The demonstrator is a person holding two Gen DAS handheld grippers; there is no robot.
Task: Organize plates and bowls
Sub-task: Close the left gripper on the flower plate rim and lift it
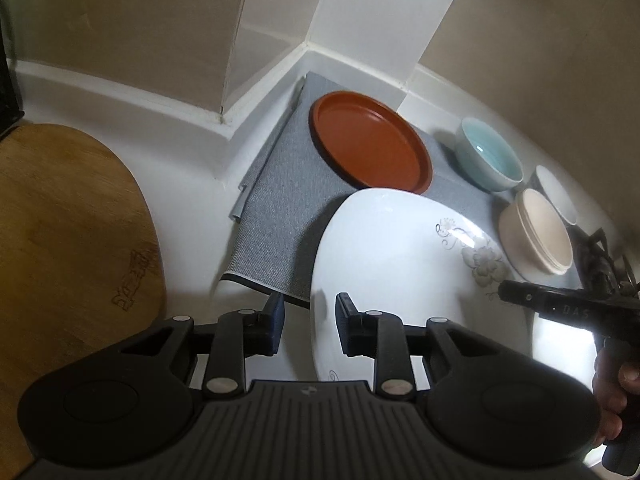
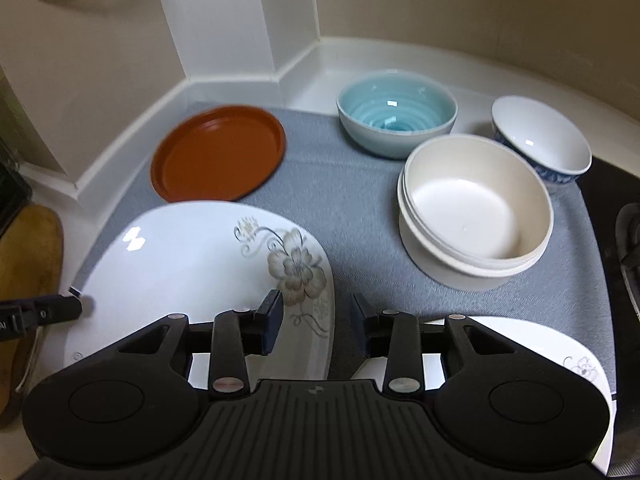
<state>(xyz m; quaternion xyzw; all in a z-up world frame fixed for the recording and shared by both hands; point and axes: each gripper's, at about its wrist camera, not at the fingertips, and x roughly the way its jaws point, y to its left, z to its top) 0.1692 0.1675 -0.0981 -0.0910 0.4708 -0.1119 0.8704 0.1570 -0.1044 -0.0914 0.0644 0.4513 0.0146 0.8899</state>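
Observation:
A white flowered plate (image 1: 392, 264) (image 2: 192, 264) is tilted above the grey mat (image 1: 280, 216) (image 2: 352, 208). My left gripper (image 1: 310, 322) is open with its jaws on either side of the plate's left rim. My right gripper (image 2: 316, 320) is open with its jaws on either side of the plate's right rim. A red-brown plate (image 1: 370, 148) (image 2: 218, 152) lies at the mat's back. A light blue bowl (image 1: 488, 154) (image 2: 396, 112), a cream bowl (image 1: 536, 232) (image 2: 476, 208) and a white and blue bowl (image 2: 540, 140) stand on the right.
A second white flowered plate (image 2: 560, 360) lies under my right gripper at the front right. A wooden board (image 1: 68, 240) lies left of the mat. White walls and a pillar (image 1: 360, 20) close the back corner. A black stove (image 2: 628, 240) is at the right edge.

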